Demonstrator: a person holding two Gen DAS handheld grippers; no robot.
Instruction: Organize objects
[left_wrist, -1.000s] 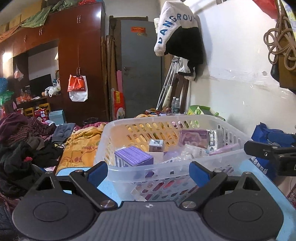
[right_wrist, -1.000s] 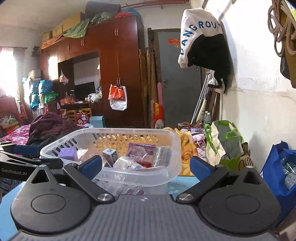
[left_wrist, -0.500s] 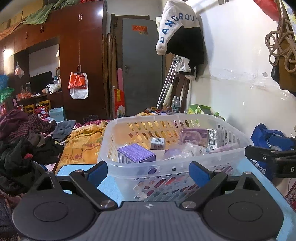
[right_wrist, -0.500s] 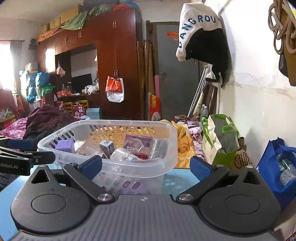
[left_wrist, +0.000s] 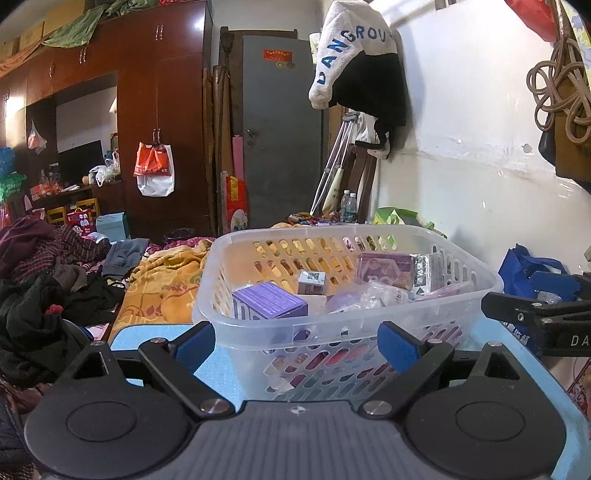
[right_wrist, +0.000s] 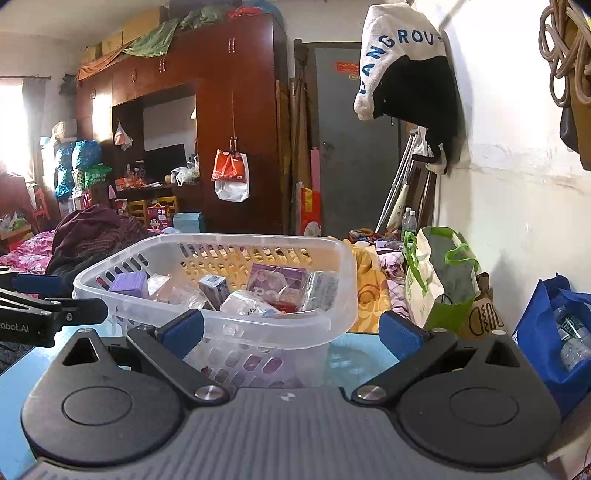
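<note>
A clear plastic basket (left_wrist: 458, 258) stands on a light blue table (left_wrist: 218, 373). It holds a purple box (left_wrist: 269, 304), a small white box (left_wrist: 311, 282), a mauve packet (left_wrist: 384, 269), a silver packet (left_wrist: 424, 273) and clear wrappers. My left gripper (left_wrist: 295, 341) is open and empty just in front of the basket. My right gripper (right_wrist: 291, 330) is open and empty before the basket (right_wrist: 347, 266), toward its right corner. Each gripper shows at the edge of the other's view.
Piled clothes (left_wrist: 40, 280) and an orange blanket (left_wrist: 162, 284) lie left of the table. A green and white bag (right_wrist: 439, 277) and a blue bag (right_wrist: 554, 325) stand by the white wall on the right. A dark wardrobe (left_wrist: 155, 122) and a grey door (left_wrist: 280, 129) are behind.
Both grippers have drawn back and risen slightly, so the basket sits a little lower and farther in both views. Both stay open and empty.
</note>
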